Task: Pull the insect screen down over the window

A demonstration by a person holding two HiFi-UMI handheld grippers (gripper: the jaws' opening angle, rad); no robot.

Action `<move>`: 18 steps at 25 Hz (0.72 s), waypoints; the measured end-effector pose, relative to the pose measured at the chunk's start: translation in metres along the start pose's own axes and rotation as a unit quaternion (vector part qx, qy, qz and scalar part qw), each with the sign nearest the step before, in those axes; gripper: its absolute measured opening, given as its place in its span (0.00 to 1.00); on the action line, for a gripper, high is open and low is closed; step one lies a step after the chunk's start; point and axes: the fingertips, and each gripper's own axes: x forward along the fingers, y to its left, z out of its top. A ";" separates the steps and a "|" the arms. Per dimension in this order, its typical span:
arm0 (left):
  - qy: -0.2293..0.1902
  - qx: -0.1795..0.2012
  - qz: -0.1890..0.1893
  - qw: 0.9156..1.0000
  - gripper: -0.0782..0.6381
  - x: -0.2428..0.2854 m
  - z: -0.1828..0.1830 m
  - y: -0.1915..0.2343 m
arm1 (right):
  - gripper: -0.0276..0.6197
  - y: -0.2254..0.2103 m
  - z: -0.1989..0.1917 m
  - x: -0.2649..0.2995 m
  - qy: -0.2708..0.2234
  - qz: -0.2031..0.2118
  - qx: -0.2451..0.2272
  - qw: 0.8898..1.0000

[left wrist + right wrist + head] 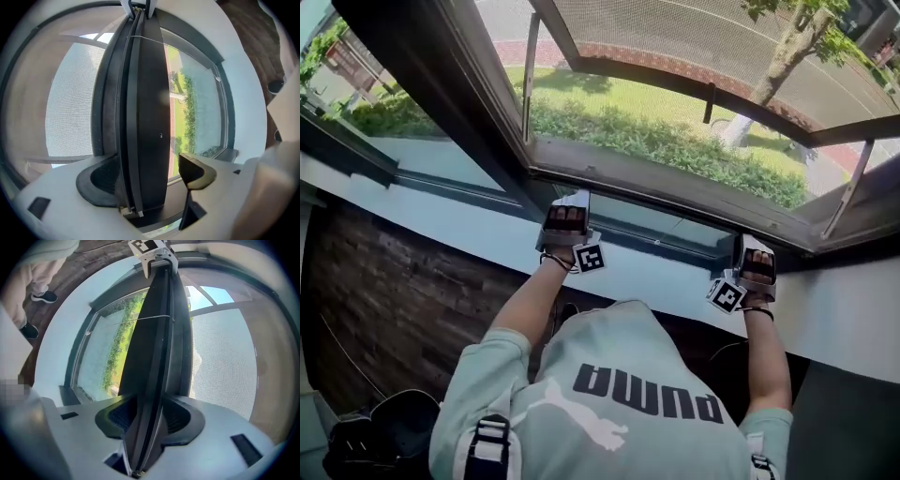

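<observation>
The insect screen's dark bottom bar runs low across the window between my two grippers. My left gripper has the bar between its jaws: the left pad lies against it, and the right pad stands a little apart. My right gripper is shut on the same bar, with both pads pressed against it. In the gripper views, grey mesh stretches on one side of the bar. Clear glass with greenery lies on the other side.
A white sill runs under the window above a dark brick wall. An outward-hinged window frame with stays stands open beyond. A black bag lies at lower left. A person's shoes show on the floor.
</observation>
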 end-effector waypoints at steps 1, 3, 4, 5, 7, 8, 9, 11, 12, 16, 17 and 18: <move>0.002 -0.003 -0.001 1.000 0.65 -0.001 0.000 0.001 | 0.28 0.000 0.000 0.000 0.001 -0.005 -0.008 1.000; 0.013 -0.014 -0.004 1.000 0.65 -0.002 0.000 0.002 | 0.33 0.003 -0.001 0.001 0.005 -0.007 -0.023 1.000; 0.022 -0.018 -0.004 1.000 0.65 -0.001 0.001 0.003 | 0.35 0.003 -0.001 0.002 0.007 -0.011 -0.029 0.999; 0.032 -0.016 -0.001 0.999 0.65 0.002 0.001 0.004 | 0.36 0.002 -0.002 0.005 0.010 -0.018 -0.032 0.999; 0.043 0.004 0.016 0.999 0.61 0.007 0.001 0.007 | 0.37 -0.002 -0.002 0.011 0.012 -0.041 -0.024 0.999; 0.041 0.011 0.024 0.999 0.61 0.009 0.000 0.007 | 0.37 -0.001 -0.002 0.013 0.013 -0.056 -0.015 0.998; 0.036 0.012 0.028 0.999 0.61 0.009 0.000 0.005 | 0.37 0.001 -0.001 0.014 0.012 -0.069 -0.005 0.998; 0.028 -0.002 0.025 0.999 0.61 0.010 0.000 0.000 | 0.42 0.006 0.001 0.015 0.011 -0.086 0.016 0.996; 0.028 -0.010 0.021 0.999 0.61 0.010 0.000 -0.001 | 0.41 0.008 0.003 0.015 0.009 -0.088 0.027 0.996; 0.031 -0.021 -0.016 0.999 0.60 0.003 -0.005 0.000 | 0.41 0.003 0.008 0.011 0.000 -0.042 0.054 0.998; 0.029 -0.012 -0.026 0.999 0.60 0.001 -0.006 0.000 | 0.41 0.001 0.008 0.008 -0.001 -0.014 0.057 0.998; 0.023 -0.001 -0.036 0.999 0.60 -0.002 -0.007 0.001 | 0.37 0.000 0.008 0.006 -0.003 0.019 0.058 0.998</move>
